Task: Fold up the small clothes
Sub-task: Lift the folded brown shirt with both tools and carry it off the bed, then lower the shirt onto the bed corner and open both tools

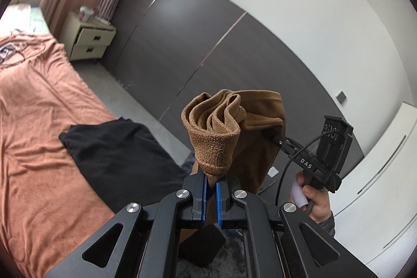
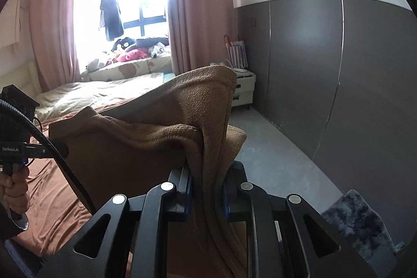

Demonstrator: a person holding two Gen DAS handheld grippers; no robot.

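Left wrist view: the bed (image 1: 39, 121) spreads to the left of the left gripper, covered in a rust-orange sheet with loose wrinkles.
Wall panels: dark grey panels (image 1: 182, 38) run ahead of and above the left gripper, with white wall above them.
Black garment: a black garment (image 1: 117, 155) lies flat on the bed edge, just left of the left gripper's fingers.
Brown garment: a brown fleece garment (image 1: 221, 132) hangs in the air, held up between both grippers, off the bed; its bunched hem rises straight ahead of the left gripper.
Left gripper: the left gripper (image 1: 211, 186) is clamped on a gathered corner of the brown garment, cloth pinched between its blue pads.
Right gripper: the right gripper (image 2: 207, 186) is closed on a thick fold of the same garment (image 2: 146, 127), which stretches away to its left toward the other tool.
Nightstand: a cream two-drawer nightstand (image 1: 90, 39) stands far ahead and left of the left gripper, against the panels.
Rug: a dark blue fluffy rug (image 2: 362, 223) lies on the floor, low and right of the right gripper.
Hands: the right hand (image 1: 314, 199) grips its tool's handle to the right of the left gripper; the left hand (image 2: 14, 189) shows at the far left of the right wrist view.
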